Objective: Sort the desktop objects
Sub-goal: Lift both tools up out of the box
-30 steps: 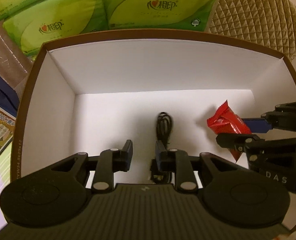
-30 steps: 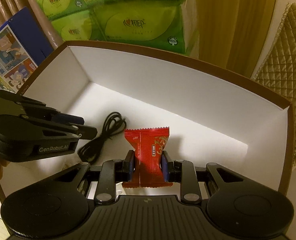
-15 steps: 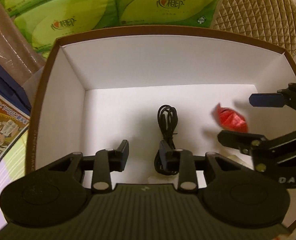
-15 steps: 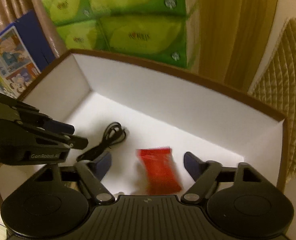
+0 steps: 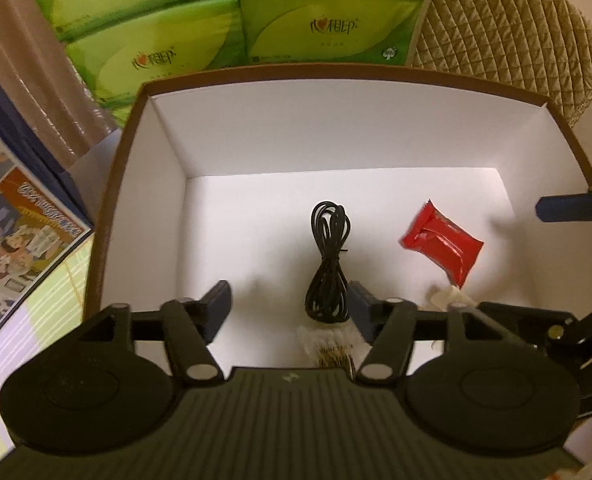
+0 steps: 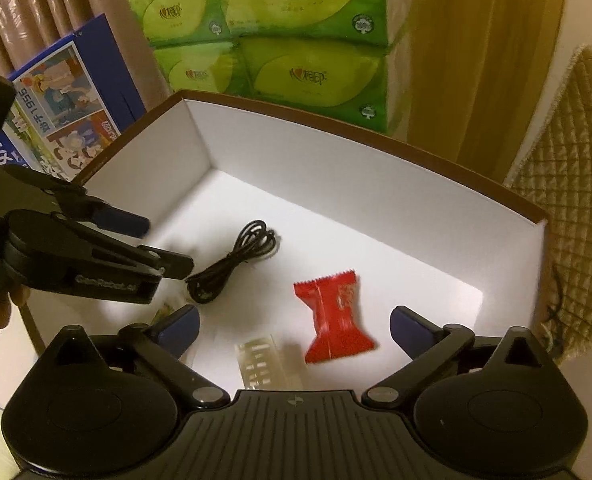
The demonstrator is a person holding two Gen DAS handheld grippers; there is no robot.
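Inside the brown-rimmed white box, left to right:
- Left gripper, at 9 o'clock: jaws opening, pinching nothing.
- Coiled black cable, near 10 o'clock: loose on the floor.
- Clear plastic piece, at 6 o'clock.
- Red candy wrapper, centre: flat on the floor, untouched.
- Right gripper, at 6 o'clock: jaws opening wide, empty.

Step in hand: apparently release into the box. Next move: clear the rim, then seek further desk items outside.
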